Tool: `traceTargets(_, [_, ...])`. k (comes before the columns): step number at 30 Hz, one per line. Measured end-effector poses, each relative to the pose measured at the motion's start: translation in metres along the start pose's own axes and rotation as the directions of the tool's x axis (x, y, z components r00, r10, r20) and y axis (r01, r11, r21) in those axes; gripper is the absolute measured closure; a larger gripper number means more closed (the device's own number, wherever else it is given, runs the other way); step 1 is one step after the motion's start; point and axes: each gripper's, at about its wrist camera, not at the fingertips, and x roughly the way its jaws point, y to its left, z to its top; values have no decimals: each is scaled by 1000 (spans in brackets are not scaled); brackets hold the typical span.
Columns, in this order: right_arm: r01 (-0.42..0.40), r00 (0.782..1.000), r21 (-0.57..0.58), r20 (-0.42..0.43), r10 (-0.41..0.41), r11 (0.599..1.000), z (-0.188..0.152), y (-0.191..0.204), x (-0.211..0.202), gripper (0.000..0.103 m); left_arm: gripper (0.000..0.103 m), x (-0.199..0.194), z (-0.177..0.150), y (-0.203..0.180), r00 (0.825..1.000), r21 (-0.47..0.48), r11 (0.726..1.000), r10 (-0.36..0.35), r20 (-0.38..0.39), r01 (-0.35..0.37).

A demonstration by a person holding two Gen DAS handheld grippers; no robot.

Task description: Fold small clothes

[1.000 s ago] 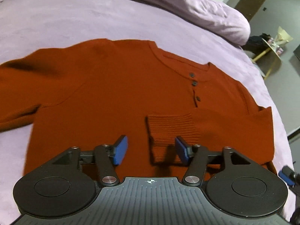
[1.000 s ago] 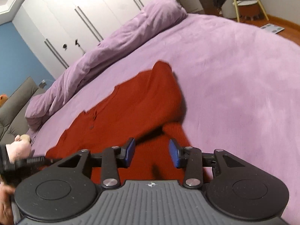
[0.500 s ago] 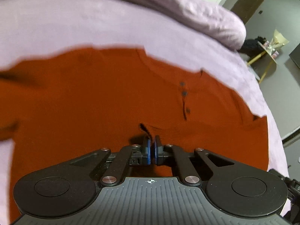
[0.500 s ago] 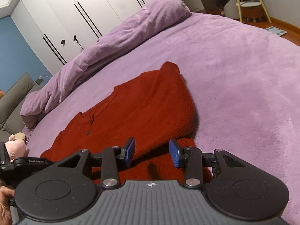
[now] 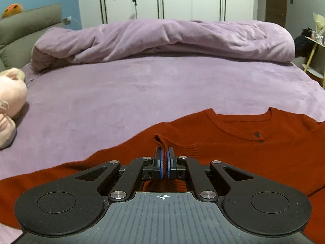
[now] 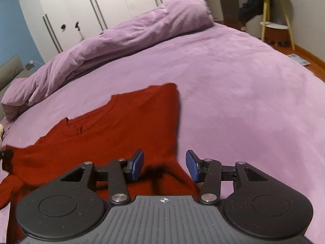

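A rust-red knit sweater (image 5: 233, 154) with a buttoned neckline lies spread on the purple bed. My left gripper (image 5: 164, 162) is shut on the ribbed sleeve cuff (image 5: 162, 140), which is lifted over the sweater's chest. In the right wrist view the sweater (image 6: 121, 126) lies left of centre. My right gripper (image 6: 164, 165) is open, its blue pads straddling the sweater's lower right edge just above the cloth.
A rolled purple duvet (image 5: 162, 38) lies across the far side of the bed (image 5: 101, 101). A pink plush toy (image 5: 10, 105) sits at the left edge. White wardrobe doors (image 6: 81, 10) and a yellow side table (image 6: 276, 16) stand beyond the bed.
My left gripper closed on the sleeve cuff and has tilted up, lifting the cuff. My right gripper stayed open and shifted slightly along the sweater's right edge.
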Motion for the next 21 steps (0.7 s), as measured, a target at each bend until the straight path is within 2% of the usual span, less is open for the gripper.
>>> traceTargets(2, [3, 1000, -9, -7, -3, 1000, 11, 2, 17, 49, 97, 2, -4, 0, 1000, -2, 1000, -11, -8, 11])
traceTargets(5, [38, 997, -31, -60, -40, 999, 24, 5, 48, 52, 97, 7, -7, 1, 1000, 0, 1000, -13, -18, 13])
traceTargets(7, [47, 995, -58, -83, -51, 997, 27, 7, 61, 71, 97, 10, -7, 1, 1000, -3, 1000, -25, -18, 24])
traceTargets(8, [29, 996, -60, -82, -34, 998, 27, 7, 64, 86, 97, 11, -6, 0, 999, -6, 1000, -29, -16, 29])
traceTargets(11, [58, 997, -126, -37, -63, 990, 27, 13, 61, 97, 97, 12, -5, -2, 999, -15, 999, -43, 12, 43])
traceTargets(12, [101, 995, -170, 8, -101, 980, 27, 17, 56, 97, 97, 13, -4, -4, 998, -20, 998, -53, 22, 53])
traceTargets(14, [161, 986, -188, 60, -152, 969, 27, 17, 52, 97, 97, 19, -5, -10, 998, -15, 999, -52, 27, 53])
traceTargets(17, [192, 981, -197, 30, -190, 961, 24, 12, 62, 97, 97, 40, -10, -21, 999, 36, 999, -21, -38, 23])
traceTargets(20, [248, 969, -280, 62, -241, 927, 16, 18, 68, 97, 96, 55, -20, -25, 996, 90, 996, 8, -86, 0])
traceTargets(21, [262, 965, -287, 69, -253, 922, 15, 21, 71, 97, 92, 57, -24, -25, 995, 108, 994, 18, -96, -8])
